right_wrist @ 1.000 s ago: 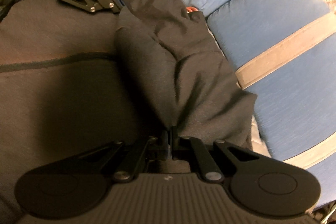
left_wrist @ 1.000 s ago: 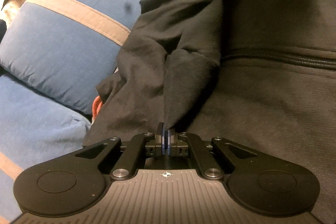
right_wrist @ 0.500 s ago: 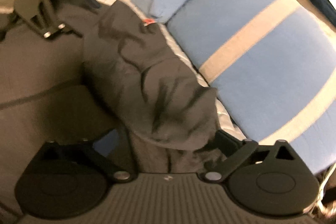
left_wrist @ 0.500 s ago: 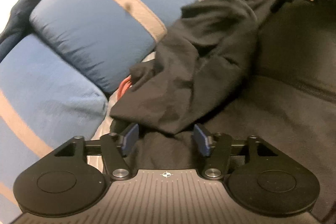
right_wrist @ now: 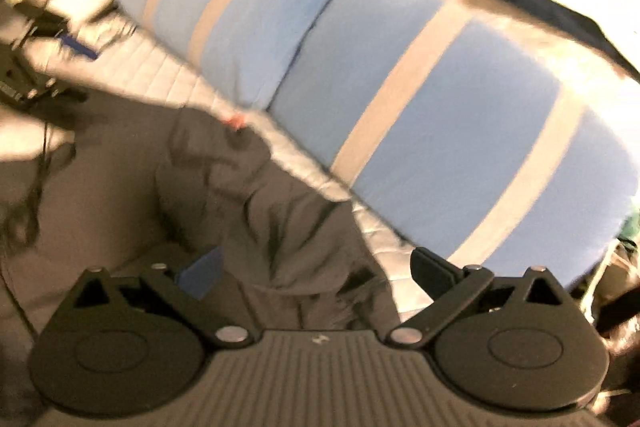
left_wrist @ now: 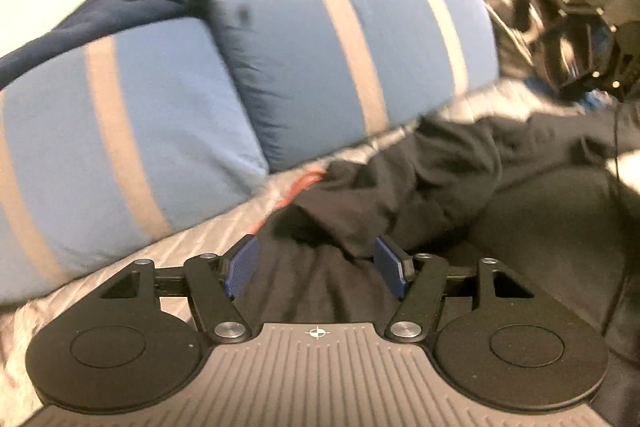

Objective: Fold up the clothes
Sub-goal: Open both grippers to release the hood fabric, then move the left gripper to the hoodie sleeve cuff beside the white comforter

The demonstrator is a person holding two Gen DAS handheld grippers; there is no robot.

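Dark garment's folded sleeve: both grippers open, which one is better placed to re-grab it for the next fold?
Left, probably. The left gripper is open with the folded sleeve tip lying between its fingers. The right gripper is open too, but it frames a broad bunch of cloth by the pillows.

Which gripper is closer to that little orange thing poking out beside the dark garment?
Left. The left gripper sits just short of the orange bit; the right gripper is at the far end of the folded dark cloth from it.
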